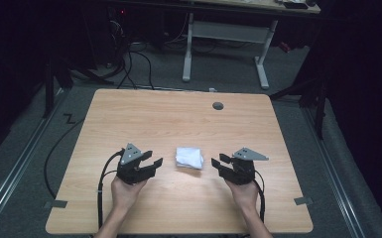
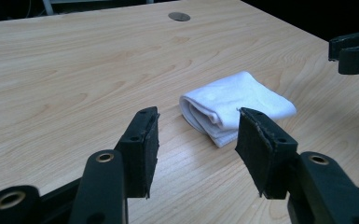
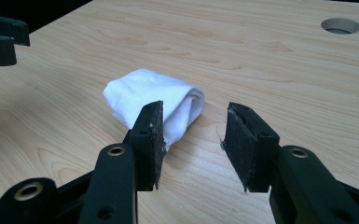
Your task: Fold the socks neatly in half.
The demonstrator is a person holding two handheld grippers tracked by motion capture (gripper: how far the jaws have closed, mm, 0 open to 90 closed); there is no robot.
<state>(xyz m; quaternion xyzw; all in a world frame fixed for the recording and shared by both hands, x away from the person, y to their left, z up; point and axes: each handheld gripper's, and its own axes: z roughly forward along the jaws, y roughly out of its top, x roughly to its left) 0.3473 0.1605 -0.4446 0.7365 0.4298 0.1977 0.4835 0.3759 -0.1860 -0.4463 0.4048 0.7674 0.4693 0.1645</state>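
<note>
While the wooden tabletop (image 1: 178, 119) spreads pale and bare across most of the high view, a round grommet hole (image 1: 218, 105) sits near its far edge, right of centre. Behind the tabletop, on the grey floor, stand the white legs of another desk (image 1: 225, 34), with dark cables (image 1: 134, 64) trailing beside them.

Nearer the person's edge, two forearms come up from the bottom of the high view, each hand wrapped round a black gripper body. The left claw (image 1: 155, 159) points toward the middle of the tabletop from the left, and the right claw (image 1: 217, 162) faces it from the right, each topped by a grey three-cornered plate.

Between them, apart from both, lies a folded white cloth (image 1: 189, 157), flat on the wood in a small bundle. In the left gripper view the cloth (image 2: 235, 106) lies just beyond the parted jaws, with the fold's layered edge turned toward the camera. In the right gripper view it (image 3: 151, 95) lies ahead of the jaws and slightly to the left.

Both claws stand partly open with only bare wood between the pads; neither has hold of anything.
</note>
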